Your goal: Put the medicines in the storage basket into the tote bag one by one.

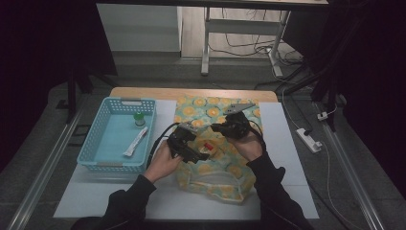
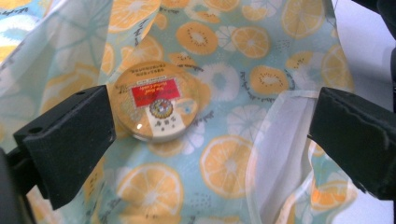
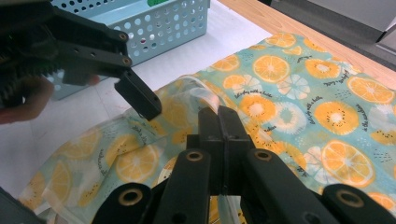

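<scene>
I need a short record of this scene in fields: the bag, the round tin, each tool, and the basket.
bag: fruit-print fabric bag lying on the table, its mouth lifted open
round tin: small tin with red label lying inside the bag
left tool: left tool open over the tin, pads not touching it
right tool: right tool shut on the bag's edge
basket: blue basket at the left, holding a small green-capped bottle and a white tube

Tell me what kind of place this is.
Probably a lab or recording workspace, not a home: a work table under a white sheet, bare desk legs behind it, loose cables and a power strip on the floor.
</scene>
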Demonstrator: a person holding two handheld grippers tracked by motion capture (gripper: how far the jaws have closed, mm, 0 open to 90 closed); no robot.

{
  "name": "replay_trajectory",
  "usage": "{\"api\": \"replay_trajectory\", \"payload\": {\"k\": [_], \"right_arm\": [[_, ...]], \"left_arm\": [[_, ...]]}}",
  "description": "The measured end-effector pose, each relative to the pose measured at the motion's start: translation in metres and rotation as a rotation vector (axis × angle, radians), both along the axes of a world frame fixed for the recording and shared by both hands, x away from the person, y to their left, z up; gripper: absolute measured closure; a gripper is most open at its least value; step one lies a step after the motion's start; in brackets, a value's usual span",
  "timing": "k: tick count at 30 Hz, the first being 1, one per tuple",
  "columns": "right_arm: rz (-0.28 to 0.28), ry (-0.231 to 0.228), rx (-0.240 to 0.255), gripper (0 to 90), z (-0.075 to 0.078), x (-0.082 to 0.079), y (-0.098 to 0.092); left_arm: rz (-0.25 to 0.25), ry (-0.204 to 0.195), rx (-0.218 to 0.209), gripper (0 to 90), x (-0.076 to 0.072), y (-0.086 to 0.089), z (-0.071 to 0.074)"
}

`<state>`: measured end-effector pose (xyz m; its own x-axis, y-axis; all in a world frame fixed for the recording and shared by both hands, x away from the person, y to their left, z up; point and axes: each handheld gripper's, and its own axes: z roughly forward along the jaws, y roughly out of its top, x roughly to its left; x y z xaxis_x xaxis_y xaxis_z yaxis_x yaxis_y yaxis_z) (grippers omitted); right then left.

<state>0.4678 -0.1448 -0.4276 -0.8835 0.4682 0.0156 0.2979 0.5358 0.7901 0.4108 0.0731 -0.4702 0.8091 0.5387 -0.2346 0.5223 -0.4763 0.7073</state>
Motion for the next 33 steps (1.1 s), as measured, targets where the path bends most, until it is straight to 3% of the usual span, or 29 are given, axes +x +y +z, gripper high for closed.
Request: {"api": "replay_trajectory", "payload": {"k": [11, 20, 33], "right_arm": [[0.002, -0.002, 0.000, 90.0, 0.001, 0.000, -0.001], [0.001, -0.002, -0.001, 90.0, 0.001, 0.000, 0.000], [-0.003, -0.005, 0.003, 90.0, 0.001, 0.000, -0.001]], "left_arm": [[0.020, 0.007, -0.015, 0.0, -0.006, 0.022, 0.004], [0.072, -0.010, 0.018, 0.0, -0.012, 0.042, 0.006], [0.160, -0.024, 0.022, 0.0, -0.019, 0.078, 0.010]]}}
